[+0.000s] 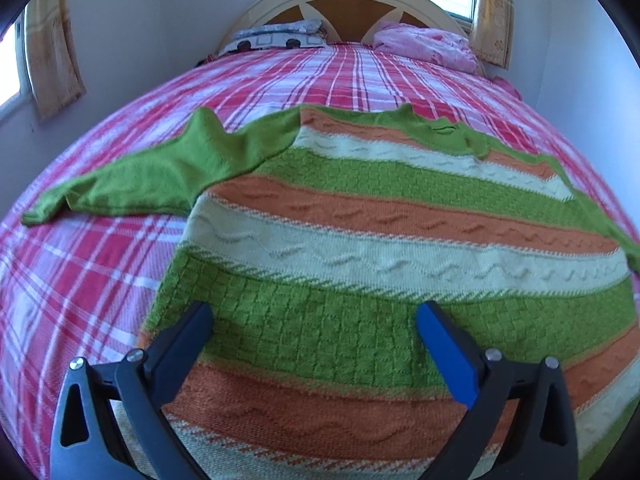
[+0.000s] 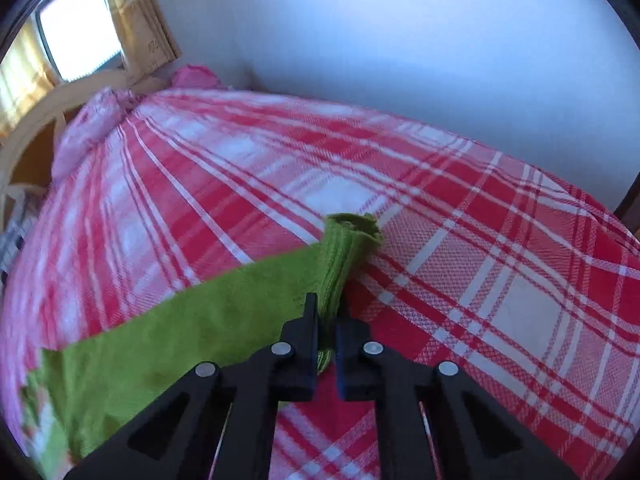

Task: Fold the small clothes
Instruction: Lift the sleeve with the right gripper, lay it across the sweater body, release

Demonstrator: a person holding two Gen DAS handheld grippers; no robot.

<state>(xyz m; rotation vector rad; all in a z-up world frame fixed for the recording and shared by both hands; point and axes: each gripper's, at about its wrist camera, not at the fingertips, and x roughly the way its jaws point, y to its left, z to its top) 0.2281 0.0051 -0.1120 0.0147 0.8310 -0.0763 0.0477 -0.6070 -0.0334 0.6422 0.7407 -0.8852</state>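
R gripper (image 2: pixel 327 320): jaws pinched tight on the cuff (image 2: pixel 348 240) of a sweater sleeve (image 2: pixel 192 332), ribbed green knit bunched into a narrow roll between the black fingers (image 2: pixel 310 332). Cuff end pokes out past the tips, crumpled, lying on the bedspread (image 2: pixel 480 260). From the pinch the sleeve runs back to lower left of that view as a flat plain-green band; at the far lower-left edge it blurs into striped fabric.

L gripper (image 1: pixel 314 316): jaws spread wide, nothing between them, one black finger (image 1: pixel 180 344) and one w/ a blue pad (image 1: pixel 448 356). It hangs over the sweater (image 1: pixel 360 248) near the hem, tips close over the knit; contact can't be told.

Sweater lies flat, spread out on the bed, hem toward the foot, neck (image 1: pixel 444 128) toward the headboard (image 1: pixel 344 12). Body is wide cross bands: green basket-weave checks, orange w/ wavy cable lines, cream w/ same wavy lines, repeating. Neck and sleeves plain green. In the L view the other sleeve (image 1: pixel 152 176) stretches out sideways toward the bed's left edge, lightly rumpled, cuff end flat on the spread.

Bedspread is red-pink-white plaid. At the head: patterned pillow (image 1: pixel 276 36) left, pink crumpled bedding (image 1: pixel 424 44) right. Yellow curtains (image 1: pixel 490 12) by the windows.
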